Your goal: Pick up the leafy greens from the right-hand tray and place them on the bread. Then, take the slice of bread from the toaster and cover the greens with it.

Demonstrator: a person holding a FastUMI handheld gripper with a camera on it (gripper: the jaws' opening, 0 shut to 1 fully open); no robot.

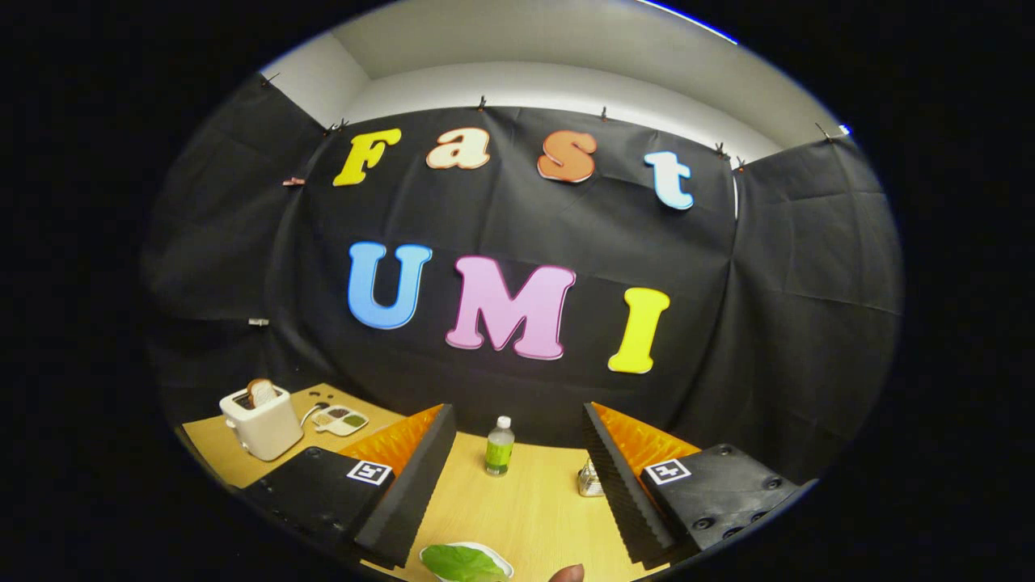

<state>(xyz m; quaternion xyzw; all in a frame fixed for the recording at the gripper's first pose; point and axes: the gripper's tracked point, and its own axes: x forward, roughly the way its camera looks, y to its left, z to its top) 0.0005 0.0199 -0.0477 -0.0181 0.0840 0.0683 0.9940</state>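
My gripper (517, 469) is open, its two fingers spread wide above the wooden table (525, 501) with nothing between them. Low between the fingers, close to me, a green leaf (461, 563) lies on a white tray (503, 561). A white toaster (261, 422) stands beyond the left finger, far to the left, with a slice of bread (260, 391) sticking up out of its slot. The bread that lies flat is out of sight.
A small green bottle with a white cap (500, 446) stands ahead between the fingers. A small shiny object (590, 480) sits by the right finger. A white divided dish (340, 419) lies behind the toaster. A fingertip (566, 574) shows beside the tray.
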